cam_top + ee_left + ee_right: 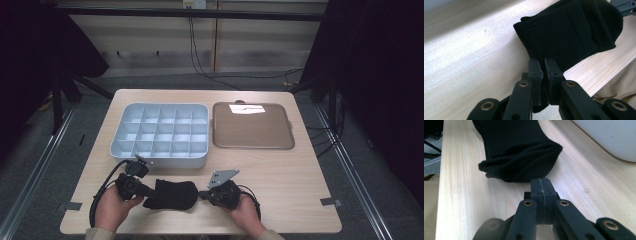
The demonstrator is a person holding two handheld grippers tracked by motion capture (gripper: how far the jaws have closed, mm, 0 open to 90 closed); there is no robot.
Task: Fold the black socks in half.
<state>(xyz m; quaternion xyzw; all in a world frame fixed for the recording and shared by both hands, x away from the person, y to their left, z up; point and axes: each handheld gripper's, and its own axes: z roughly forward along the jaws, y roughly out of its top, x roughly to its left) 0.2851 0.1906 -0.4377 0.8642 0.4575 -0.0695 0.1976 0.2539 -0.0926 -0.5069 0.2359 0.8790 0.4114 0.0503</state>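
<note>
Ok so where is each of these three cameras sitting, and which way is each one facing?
High view: above the person's side, facing forward and down on the table; both hands, left gripper, right gripper.
Left gripper view: rides the left gripper, facing along its jaws, clamped on the black sock.
Right gripper view: rides the right gripper, jaws together, facing the sock's folded end.
All three share the sock and tabletop.

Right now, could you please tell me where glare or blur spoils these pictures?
High view: a white glare patch lies on the brown tray, and the room around the table is dark. Left gripper view: the wood at upper left is washed out and soft; the black sock stays sharp. Right gripper view: the white organizer box is blurred.
</note>
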